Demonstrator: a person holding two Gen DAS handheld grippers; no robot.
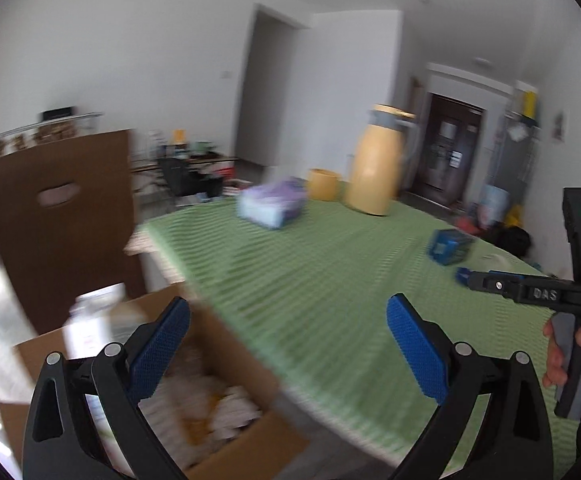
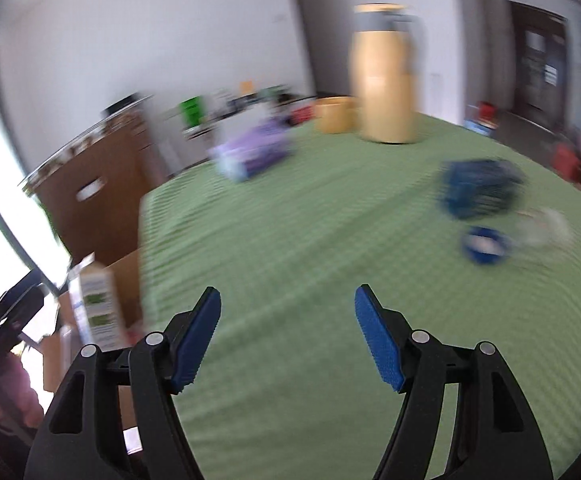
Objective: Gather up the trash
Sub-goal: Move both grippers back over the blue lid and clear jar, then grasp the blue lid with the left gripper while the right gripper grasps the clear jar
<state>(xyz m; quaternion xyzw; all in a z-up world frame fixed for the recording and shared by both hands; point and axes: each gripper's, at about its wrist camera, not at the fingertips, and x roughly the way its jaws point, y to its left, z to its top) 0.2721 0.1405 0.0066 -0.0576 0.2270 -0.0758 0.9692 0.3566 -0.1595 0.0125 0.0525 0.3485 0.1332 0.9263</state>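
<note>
Hovering over the green-clothed worktop (image 2: 290,240), both pairs of tongs are released, nothing between their blue pads.

- Left tongs (image 1: 288,354): spread wide above the worktop's near left corner, half over a cardboard box (image 1: 226,432).
- Right tongs (image 2: 288,336): spread wide above the near edge, pads clear of the cloth; seen from the left wrist as a black tool (image 1: 530,290) held in a hand (image 1: 570,354) at the right side.
- Cardboard box: open-topped, standing below the worktop's near left corner; pale crumpled litter inside, blurred. A white carton (image 2: 96,304) with green print stands upright in it.
- Trash left on the worktop, near the right edge — a blue crumpled wrapper (image 2: 480,188), a small blue round lid or cup (image 2: 486,244) just in front of it, and a clear film scrap (image 2: 542,226) beside that.
- Purple and pale-blue packet (image 2: 250,154): toward the far left edge.
- Tall yellow flask (image 2: 386,76): upright by the far edge, a short yellow cup (image 2: 334,114) just to its left.
- Brown chair back (image 1: 62,224): upright — beyond the box, off the left edge.
</note>
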